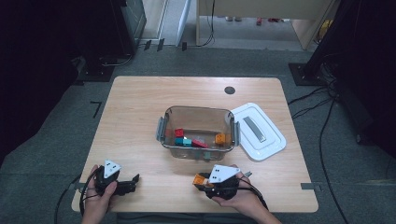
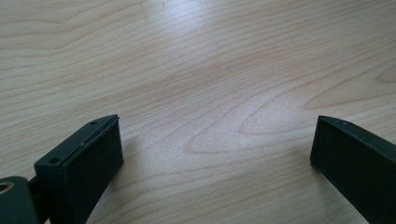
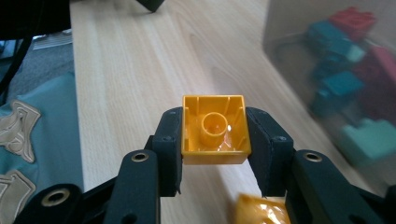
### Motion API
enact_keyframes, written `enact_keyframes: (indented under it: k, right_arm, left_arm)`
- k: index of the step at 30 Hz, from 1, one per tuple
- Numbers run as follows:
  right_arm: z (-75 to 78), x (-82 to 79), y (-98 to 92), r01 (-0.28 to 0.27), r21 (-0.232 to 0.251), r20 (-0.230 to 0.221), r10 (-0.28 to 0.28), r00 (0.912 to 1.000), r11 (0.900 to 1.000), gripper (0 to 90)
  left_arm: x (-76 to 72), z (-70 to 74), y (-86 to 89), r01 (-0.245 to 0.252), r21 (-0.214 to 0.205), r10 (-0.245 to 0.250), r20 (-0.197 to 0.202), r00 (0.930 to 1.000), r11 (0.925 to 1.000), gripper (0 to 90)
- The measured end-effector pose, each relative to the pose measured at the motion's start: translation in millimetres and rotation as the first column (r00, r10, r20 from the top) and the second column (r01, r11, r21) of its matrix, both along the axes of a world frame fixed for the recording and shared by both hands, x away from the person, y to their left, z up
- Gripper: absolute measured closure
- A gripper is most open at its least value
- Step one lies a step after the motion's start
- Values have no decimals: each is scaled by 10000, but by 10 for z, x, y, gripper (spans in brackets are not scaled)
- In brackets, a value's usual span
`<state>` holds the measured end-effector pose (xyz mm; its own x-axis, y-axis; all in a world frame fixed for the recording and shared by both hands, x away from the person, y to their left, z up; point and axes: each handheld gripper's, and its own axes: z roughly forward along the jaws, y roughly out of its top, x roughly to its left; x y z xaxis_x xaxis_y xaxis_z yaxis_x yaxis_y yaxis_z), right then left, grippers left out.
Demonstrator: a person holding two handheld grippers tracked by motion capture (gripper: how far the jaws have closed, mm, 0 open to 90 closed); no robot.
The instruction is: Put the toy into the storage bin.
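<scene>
My right gripper (image 1: 201, 179) (image 3: 214, 144) is shut on an orange-yellow brick (image 3: 214, 116) (image 1: 200, 178), whose hollow underside faces the camera. It hovers near the table's front edge, just in front of a clear plastic box (image 1: 198, 111) (image 3: 289, 42). The box holds several bricks: a red one (image 1: 179, 133), a teal one (image 1: 183, 141) and an orange one (image 1: 220, 138). Another orange-yellow piece (image 3: 259, 210) shows blurred below the right jaws. My left gripper (image 1: 134, 179) (image 2: 215, 140) stands open over bare wood at the front left, nothing between its jaws.
The box's white lid (image 1: 258, 131) lies on the table to the right of the box. A dark round grommet (image 1: 229, 90) sits near the table's far edge. Bare wood (image 1: 135, 121) lies left of the box.
</scene>
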<state>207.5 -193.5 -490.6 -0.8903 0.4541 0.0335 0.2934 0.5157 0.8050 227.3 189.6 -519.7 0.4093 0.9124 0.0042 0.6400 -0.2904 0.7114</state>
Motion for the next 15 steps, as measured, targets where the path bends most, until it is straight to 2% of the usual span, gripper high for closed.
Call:
enact_keyframes:
  k: [7,15]
  right_arm:
    - [45,35,-279,643,132,43,-644,9979,9978,600]
    - [132,45,-607,1367,369,56,-1370,9906,9899,600]
  left_arm:
    - [0,0,0,2,3,-2,-1,10000,10000,21]
    - [0,0,0,-2,-1,2,2,10000,10000,21]
